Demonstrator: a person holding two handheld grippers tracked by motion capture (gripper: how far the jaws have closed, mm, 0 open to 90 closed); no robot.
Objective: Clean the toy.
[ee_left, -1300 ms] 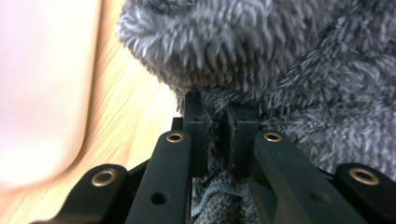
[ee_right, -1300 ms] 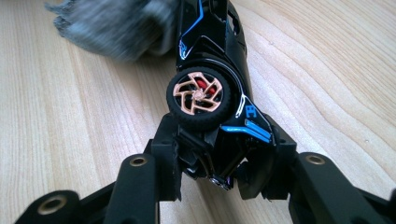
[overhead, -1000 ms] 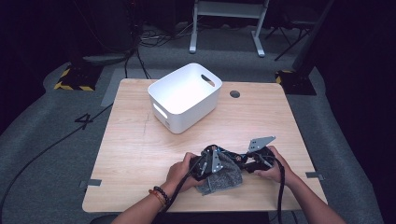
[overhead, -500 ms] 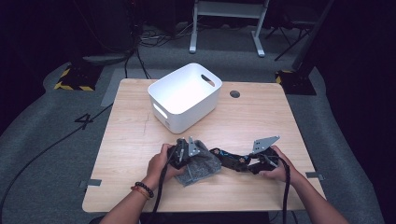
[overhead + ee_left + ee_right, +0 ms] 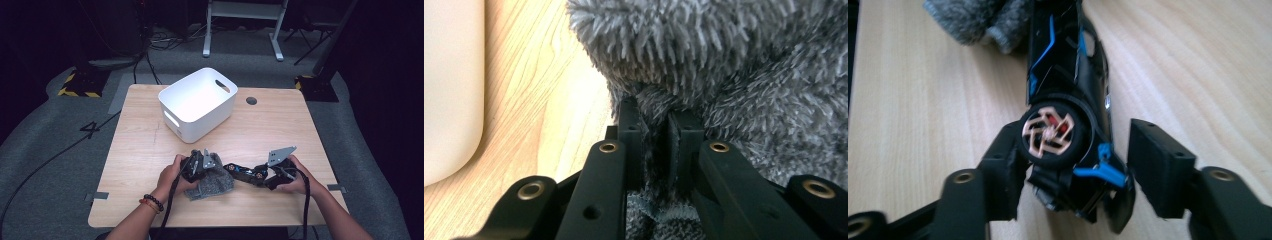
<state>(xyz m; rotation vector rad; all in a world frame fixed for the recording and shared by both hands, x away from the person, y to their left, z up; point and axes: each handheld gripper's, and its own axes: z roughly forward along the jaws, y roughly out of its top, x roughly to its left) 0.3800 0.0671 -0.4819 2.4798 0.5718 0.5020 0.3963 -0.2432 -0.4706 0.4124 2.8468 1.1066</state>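
Observation:
A fuzzy grey cloth (image 5: 216,181) lies near the table's front edge, and my left gripper (image 5: 202,165) is shut on a fold of it. In the left gripper view the pads (image 5: 631,135) pinch the grey cloth (image 5: 724,65) between them. Just right of the cloth lies a black toy car (image 5: 245,172) with blue trim. My right gripper (image 5: 261,176) stands around its rear end, and its jaws have just been opening. In the right gripper view the car (image 5: 1063,75) sits between the jaws of my right gripper (image 5: 1083,165). The left pad is at a wheel, the right pad stands off.
A white bin (image 5: 197,102) with handle slots stands at the back middle of the wooden table (image 5: 280,125), and its wall (image 5: 449,90) is close on the left in the left gripper view. A dark round hole (image 5: 251,100) sits right of the bin.
My left gripper has pulled the grey cloth to the left, off the toy car. My right gripper has stayed put, and its jaws have spread wider around the car.

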